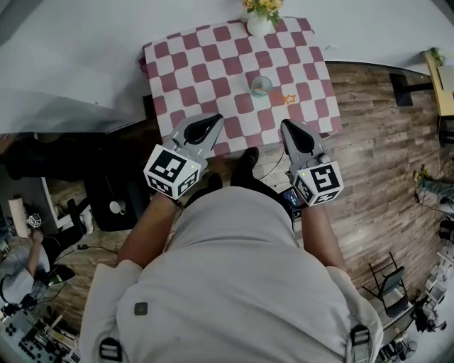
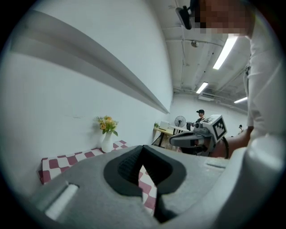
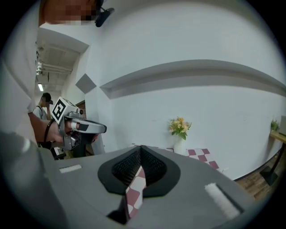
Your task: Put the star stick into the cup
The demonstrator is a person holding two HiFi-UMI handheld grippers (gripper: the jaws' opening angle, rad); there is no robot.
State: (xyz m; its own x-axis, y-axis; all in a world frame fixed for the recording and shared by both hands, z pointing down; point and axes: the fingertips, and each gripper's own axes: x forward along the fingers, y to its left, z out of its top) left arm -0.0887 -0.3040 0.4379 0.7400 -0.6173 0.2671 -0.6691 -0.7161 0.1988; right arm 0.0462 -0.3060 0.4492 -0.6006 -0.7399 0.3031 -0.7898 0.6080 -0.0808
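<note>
A table with a red-and-white checked cloth [image 1: 206, 71] stands ahead of me in the head view. On it a small clear cup [image 1: 262, 86] sits right of centre. The star stick [image 1: 286, 98], orange with a star at its right end, lies flat on the cloth just right of the cup. My left gripper [image 1: 212, 120] hovers at the table's near edge, jaws shut and empty. My right gripper [image 1: 288, 127] hangs over the near edge, below the cup, also shut with nothing in it. Cup and stick are hidden in both gripper views; their closed tips [image 2: 142, 147] [image 3: 140, 147] show only cloth behind.
A white vase of yellow flowers [image 1: 259, 21] [image 2: 107, 141] [image 3: 179, 142] stands at the table's far edge against the white wall. Wooden floor [image 1: 383, 142] surrounds the table. A dark seat with a white cup [image 1: 117, 205] is at my left, a folding chair [image 1: 389, 283] at lower right.
</note>
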